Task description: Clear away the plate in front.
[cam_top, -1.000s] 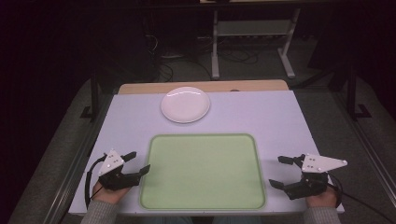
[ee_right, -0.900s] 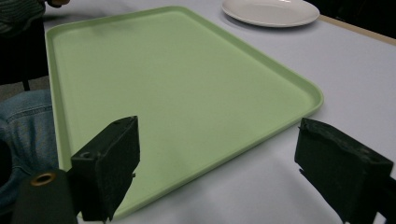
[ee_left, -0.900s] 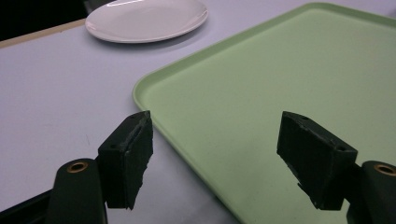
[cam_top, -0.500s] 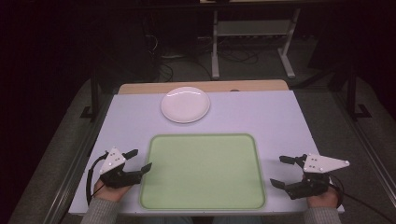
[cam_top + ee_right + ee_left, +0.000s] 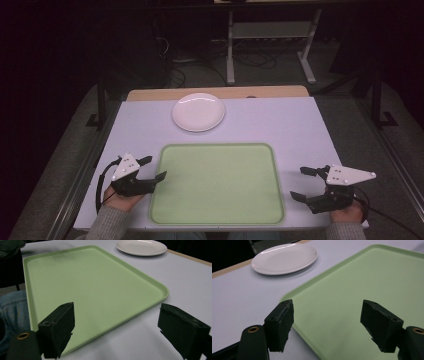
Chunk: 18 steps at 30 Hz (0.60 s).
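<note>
White table [image 5: 280,125]: both tongs, left [image 5: 150,170] & right [image 5: 302,182], apart, flank green tray [image 5: 217,182]; start stage, next likely grip tray's 2 edges.

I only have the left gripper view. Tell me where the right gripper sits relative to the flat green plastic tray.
Observer: The right gripper sits just off the right edge of the flat green plastic tray, near its front corner, jaws open and holding nothing.
Operator: Report how far your side of the tray reaches.
Observer: Its front edge lies close to the front edge of the white table.
Operator: Give me the round white plate's position.
Observer: The round white plate lies beyond the tray's far edge, apart from it, left of the tray's centre line.
</note>
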Available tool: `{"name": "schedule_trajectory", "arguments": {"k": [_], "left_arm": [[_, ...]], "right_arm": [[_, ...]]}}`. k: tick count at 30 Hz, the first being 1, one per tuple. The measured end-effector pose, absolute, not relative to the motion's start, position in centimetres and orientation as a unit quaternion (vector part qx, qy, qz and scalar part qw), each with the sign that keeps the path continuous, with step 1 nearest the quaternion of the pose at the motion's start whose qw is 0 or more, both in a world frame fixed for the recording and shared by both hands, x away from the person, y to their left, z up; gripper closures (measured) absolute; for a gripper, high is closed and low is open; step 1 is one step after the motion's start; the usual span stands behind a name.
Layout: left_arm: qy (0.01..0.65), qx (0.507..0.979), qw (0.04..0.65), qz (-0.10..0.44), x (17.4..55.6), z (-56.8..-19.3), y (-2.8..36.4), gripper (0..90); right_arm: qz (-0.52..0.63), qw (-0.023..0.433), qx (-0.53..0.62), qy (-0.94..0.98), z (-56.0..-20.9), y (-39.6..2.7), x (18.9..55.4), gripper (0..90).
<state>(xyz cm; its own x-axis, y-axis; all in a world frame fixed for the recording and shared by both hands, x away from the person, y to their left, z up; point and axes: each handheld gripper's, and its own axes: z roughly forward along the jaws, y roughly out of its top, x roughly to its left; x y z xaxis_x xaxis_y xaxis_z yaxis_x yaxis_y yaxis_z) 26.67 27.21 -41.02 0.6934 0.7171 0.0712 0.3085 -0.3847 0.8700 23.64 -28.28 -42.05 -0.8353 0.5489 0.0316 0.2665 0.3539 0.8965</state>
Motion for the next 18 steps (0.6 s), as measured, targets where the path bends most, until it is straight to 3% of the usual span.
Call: {"name": "schedule_trajectory", "arguments": {"k": [18], "left_arm": [[0.307, 0.809, 0.451, 0.218, 28.8, -39.5, 25.6, 26.2]], "right_arm": [[0.512, 0.138, 0.250, 0.810, -42.0, -28.4, 23.6, 13.2]]}}
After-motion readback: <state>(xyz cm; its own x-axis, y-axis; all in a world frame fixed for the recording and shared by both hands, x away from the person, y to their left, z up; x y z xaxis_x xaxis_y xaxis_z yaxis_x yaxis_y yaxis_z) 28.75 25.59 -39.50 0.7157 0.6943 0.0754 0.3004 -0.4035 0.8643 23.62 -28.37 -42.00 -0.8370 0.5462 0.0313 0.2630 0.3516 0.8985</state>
